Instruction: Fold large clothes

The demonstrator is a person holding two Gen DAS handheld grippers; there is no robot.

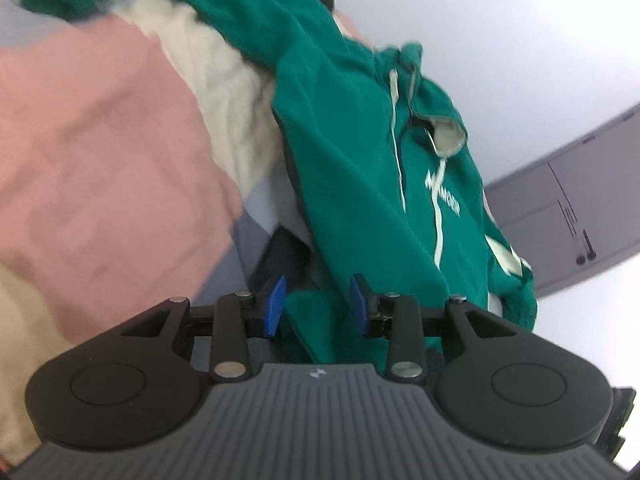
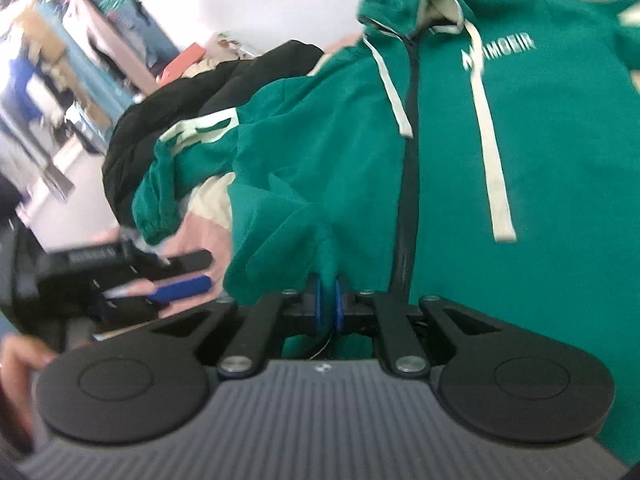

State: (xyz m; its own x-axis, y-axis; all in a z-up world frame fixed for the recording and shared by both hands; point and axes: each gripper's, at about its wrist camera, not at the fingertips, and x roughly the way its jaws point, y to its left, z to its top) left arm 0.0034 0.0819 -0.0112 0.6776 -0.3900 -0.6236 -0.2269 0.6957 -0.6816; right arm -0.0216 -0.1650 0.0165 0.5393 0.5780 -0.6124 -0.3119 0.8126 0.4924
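A green zip hoodie (image 1: 352,168) with cream drawstrings and white chest lettering hangs lifted above a pile of clothes. My left gripper (image 1: 318,304) is open, its blue pads apart, with the hoodie's lower edge between and just beyond them. In the right wrist view the hoodie (image 2: 520,168) fills the right side, zipper running down the middle. My right gripper (image 2: 328,300) is shut on a fold of the hoodie's green fabric near the hem. The left gripper (image 2: 160,284) shows at the left of the right wrist view, open.
A pink cloth (image 1: 100,152) and a cream garment (image 1: 216,92) lie under the hoodie. A black garment (image 2: 192,104) lies behind the green sleeve (image 2: 168,200). A grey cabinet (image 1: 580,208) stands at the right. Blurred shelves and room clutter (image 2: 60,80) are at far left.
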